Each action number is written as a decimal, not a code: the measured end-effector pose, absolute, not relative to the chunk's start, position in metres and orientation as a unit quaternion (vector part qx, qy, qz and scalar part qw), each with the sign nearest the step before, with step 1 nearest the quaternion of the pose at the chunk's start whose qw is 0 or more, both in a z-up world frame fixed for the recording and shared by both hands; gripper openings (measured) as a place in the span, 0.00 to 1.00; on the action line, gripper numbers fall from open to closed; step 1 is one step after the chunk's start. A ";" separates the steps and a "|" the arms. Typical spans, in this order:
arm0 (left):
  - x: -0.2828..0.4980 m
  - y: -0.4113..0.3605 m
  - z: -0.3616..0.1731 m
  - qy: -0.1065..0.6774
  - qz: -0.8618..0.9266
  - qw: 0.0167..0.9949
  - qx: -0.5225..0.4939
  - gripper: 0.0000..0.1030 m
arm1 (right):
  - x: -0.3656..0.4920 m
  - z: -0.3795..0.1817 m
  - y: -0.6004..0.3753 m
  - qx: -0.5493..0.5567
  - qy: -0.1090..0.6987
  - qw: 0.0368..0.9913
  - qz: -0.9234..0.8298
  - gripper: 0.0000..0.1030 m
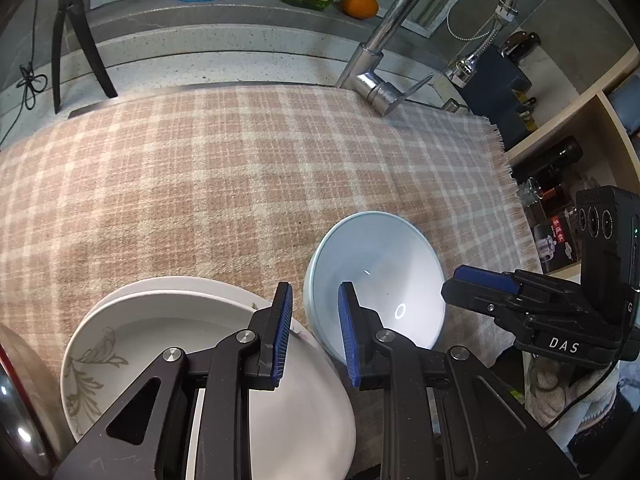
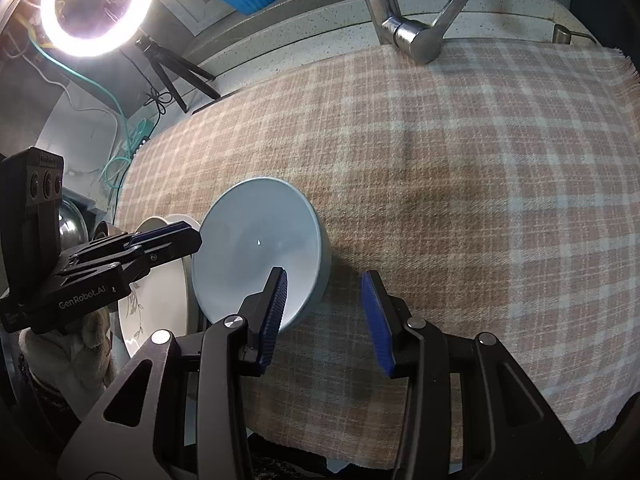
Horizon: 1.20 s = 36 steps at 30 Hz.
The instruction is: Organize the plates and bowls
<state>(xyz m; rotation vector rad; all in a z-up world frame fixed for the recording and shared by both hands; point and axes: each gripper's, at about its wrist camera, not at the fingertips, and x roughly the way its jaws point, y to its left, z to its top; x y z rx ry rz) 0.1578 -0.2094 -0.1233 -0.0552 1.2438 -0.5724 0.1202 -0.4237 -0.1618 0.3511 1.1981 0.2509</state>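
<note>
Nearest in the left wrist view, the left gripper (image 1: 314, 332) is released, its blue pads apart above the gap between the plates (image 1: 168, 344) at seven o'clock and the pale blue bowl (image 1: 376, 280) at five o'clock. The right gripper (image 2: 326, 320) also stands spread and empty, its left pad over the bowl's (image 2: 260, 248) near rim. All sit on the checked cloth (image 1: 240, 168). Farther off, at one o'clock, stands the tap (image 1: 380, 76).

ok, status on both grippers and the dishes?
Left gripper open, above the gap between stacked white floral plates and pale blue ceramic bowl. Right gripper open, straddling bowl's rim. Nothing held. Checked cloth around them.
</note>
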 end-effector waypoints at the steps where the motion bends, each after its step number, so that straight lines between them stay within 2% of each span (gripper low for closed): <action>1: 0.158 -0.210 -0.124 0.576 -0.264 0.773 -0.024 0.21 | 0.121 -0.164 -0.424 0.167 0.560 0.802 0.119 0.40; 4: 0.160 -0.213 -0.125 0.579 -0.264 0.771 -0.018 0.21 | 0.122 -0.167 -0.423 0.174 0.563 0.799 0.122 0.39; 8: 0.163 -0.215 -0.129 0.584 -0.264 0.767 -0.015 0.17 | 0.123 -0.172 -0.424 0.185 0.568 0.792 0.127 0.26; 13: 0.166 -0.218 -0.134 0.590 -0.268 0.762 -0.014 0.12 | 0.123 -0.174 -0.425 0.190 0.569 0.790 0.128 0.22; 20: 0.167 -0.223 -0.136 0.592 -0.272 0.758 -0.010 0.11 | 0.124 -0.176 -0.426 0.198 0.571 0.786 0.131 0.14; 36: 0.164 -0.218 -0.117 0.573 -0.278 0.770 -0.027 0.11 | 0.124 -0.145 -0.423 0.189 0.549 0.804 0.128 0.14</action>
